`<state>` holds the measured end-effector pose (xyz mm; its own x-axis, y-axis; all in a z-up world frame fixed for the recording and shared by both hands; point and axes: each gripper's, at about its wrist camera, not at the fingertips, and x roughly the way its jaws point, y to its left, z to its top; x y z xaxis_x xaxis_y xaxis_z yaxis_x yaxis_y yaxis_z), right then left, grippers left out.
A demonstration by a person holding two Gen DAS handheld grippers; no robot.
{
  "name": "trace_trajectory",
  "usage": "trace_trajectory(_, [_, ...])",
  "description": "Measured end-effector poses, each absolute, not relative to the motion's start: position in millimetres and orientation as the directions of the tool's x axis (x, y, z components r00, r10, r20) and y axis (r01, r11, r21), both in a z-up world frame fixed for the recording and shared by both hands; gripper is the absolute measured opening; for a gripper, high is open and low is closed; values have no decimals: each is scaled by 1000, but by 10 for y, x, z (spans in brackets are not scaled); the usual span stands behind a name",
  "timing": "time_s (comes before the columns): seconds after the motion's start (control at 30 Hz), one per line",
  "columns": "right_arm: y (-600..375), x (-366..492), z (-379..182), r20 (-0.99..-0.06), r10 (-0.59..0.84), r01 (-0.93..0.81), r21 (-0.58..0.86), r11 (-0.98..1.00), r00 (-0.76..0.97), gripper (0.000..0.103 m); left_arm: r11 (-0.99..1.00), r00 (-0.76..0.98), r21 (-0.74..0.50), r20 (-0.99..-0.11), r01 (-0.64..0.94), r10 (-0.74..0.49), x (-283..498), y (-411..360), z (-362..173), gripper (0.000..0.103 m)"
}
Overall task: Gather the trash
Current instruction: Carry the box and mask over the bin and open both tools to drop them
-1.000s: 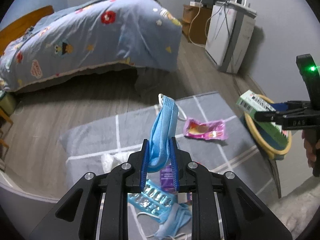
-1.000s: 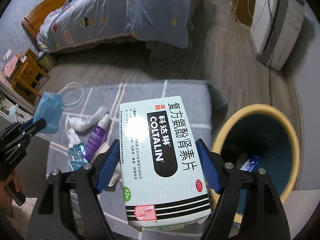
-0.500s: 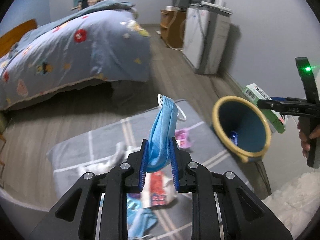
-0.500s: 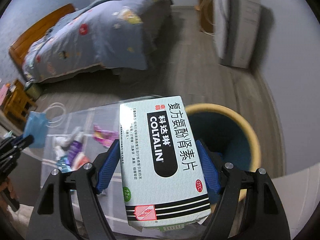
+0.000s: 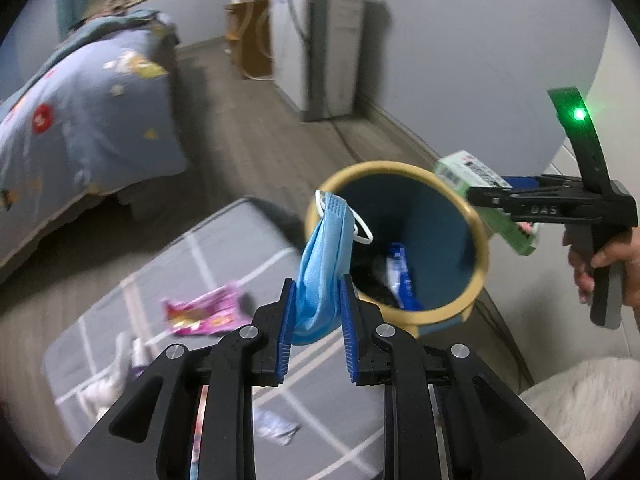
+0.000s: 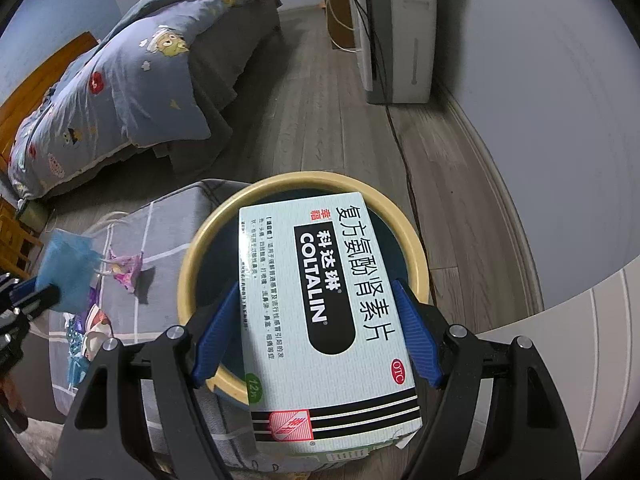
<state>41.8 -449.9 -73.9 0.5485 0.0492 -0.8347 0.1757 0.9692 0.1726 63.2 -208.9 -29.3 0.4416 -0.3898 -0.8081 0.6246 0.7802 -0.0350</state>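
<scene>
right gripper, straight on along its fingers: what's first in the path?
Likely the open mouth of the bin: the right gripper, shut on the medicine box, points down into it. Its dark inside looks free below the box, though depth is unclear.

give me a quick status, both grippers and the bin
Left gripper shut on blue face mask. Right gripper shut on medicine box, over trash bin. Bin mouth unobstructed; pink wrapper on mat.
</scene>
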Motion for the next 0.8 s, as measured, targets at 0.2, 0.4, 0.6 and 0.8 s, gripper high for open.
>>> trace_trajectory(0.2, [-4544, 468, -841, -841, 62, 183, 188, 965, 538, 74, 748, 384, -63, -828, 660, -409, 752, -2552, -476, 22])
trace_trajectory(0.4, [-4581, 545, -877, -840, 60, 195, 194, 962, 539, 74, 730, 371, -39, -842, 682, -391, 882, -2836, -653, 24])
trace_trajectory(0.6, [-4583, 641, -888, -838, 48, 213, 193, 958, 544, 75, 714, 382, -22, -834, 699, -399, 949, -2937, -671, 40])
trace_trajectory(0.8, [-4592, 650, -871, -831, 34, 228, 191, 955, 555, 88, 707, 403, -10, -816, 707, -414, 887, -2872, -625, 71])
